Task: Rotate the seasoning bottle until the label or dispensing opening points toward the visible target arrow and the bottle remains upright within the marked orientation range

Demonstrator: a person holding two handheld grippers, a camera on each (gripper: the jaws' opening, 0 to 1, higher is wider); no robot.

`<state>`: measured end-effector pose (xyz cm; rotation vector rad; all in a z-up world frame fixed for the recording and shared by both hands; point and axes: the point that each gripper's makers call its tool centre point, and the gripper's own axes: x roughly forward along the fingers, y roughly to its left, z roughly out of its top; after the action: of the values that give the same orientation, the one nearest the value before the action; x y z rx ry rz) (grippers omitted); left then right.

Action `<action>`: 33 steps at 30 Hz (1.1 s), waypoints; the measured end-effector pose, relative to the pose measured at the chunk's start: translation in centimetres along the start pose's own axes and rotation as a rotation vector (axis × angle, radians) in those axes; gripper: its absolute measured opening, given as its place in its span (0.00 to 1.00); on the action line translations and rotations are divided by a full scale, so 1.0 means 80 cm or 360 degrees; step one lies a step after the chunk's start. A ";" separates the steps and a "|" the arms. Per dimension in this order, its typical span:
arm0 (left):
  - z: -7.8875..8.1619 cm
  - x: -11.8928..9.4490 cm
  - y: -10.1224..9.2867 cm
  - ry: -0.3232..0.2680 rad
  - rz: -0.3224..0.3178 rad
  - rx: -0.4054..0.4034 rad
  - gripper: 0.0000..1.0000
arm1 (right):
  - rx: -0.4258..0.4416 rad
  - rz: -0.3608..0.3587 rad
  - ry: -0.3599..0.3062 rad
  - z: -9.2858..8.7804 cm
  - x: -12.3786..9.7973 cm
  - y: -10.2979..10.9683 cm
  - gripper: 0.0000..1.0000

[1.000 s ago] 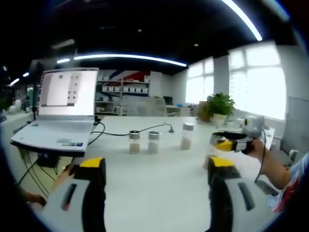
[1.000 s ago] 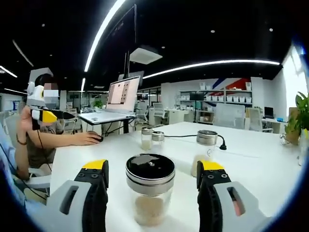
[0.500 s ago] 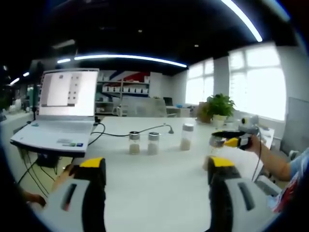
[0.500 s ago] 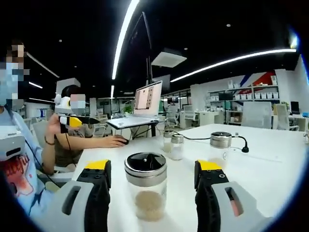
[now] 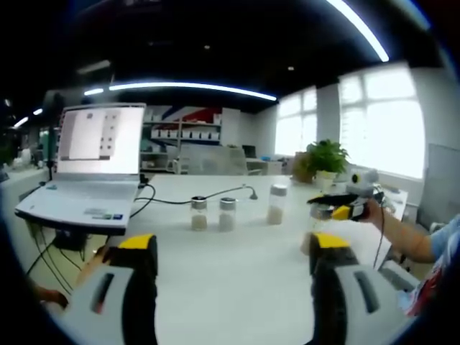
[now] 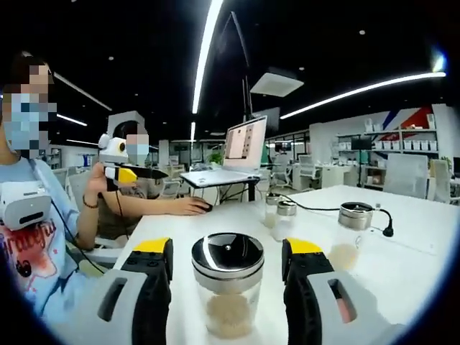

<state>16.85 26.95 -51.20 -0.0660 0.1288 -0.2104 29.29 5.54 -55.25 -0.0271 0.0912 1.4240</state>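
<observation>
A clear seasoning bottle [image 6: 228,302] with a steel-rimmed black lid and pale grains inside stands upright on the white table [image 6: 402,266]. My right gripper [image 6: 228,251] is open and straddles it, with a gap between each jaw and the glass. From the left gripper view, the right gripper [image 5: 339,210] hovers at the table's right side, held by a hand. My left gripper [image 5: 233,248] is open above the table with nothing between its jaws. In the right gripper view, the left gripper [image 6: 128,172] is held up at the far left.
Two small bottles [image 5: 199,213] [image 5: 227,213] and a taller one [image 5: 276,203] stand mid-table beside a black cable. An open laptop [image 5: 93,165] sits at the left, a potted plant [image 5: 327,158] at the far right. People sit beyond the table edge [image 6: 43,215].
The right gripper view has swung around the bottle, which stays between the jaws; the laptop and far bottles slid rightward. The left gripper view is almost unchanged.
</observation>
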 end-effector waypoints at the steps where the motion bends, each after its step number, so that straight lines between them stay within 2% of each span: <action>1: 0.000 0.000 0.000 -0.0001 0.0000 -0.0001 0.92 | 0.0006 0.0009 -0.0011 0.000 0.001 0.000 0.60; 5: 0.000 0.000 0.002 0.0001 0.0004 -0.0002 0.92 | 0.0041 0.0035 -0.0029 -0.001 0.004 -0.001 0.53; 10: 0.000 0.001 0.001 0.0005 0.0001 -0.0002 0.92 | 0.0064 0.0052 -0.0041 0.000 0.005 -0.002 0.50; 14: 0.000 0.001 0.001 0.0005 0.0000 -0.0001 0.92 | -0.0036 0.0040 -0.0006 -0.004 0.005 -0.002 0.41; 25: 0.000 0.000 0.000 0.0002 0.0001 -0.0001 0.92 | 0.0022 0.0021 -0.0028 -0.006 0.006 0.001 0.41; 33: -0.001 0.001 -0.001 0.0010 -0.0003 0.0001 0.92 | 0.0005 -0.0011 0.0042 -0.007 0.008 0.000 0.41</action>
<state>16.89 26.82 -51.26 -0.0651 0.1352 -0.2124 29.32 6.10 -55.87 -0.0438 0.1149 1.4168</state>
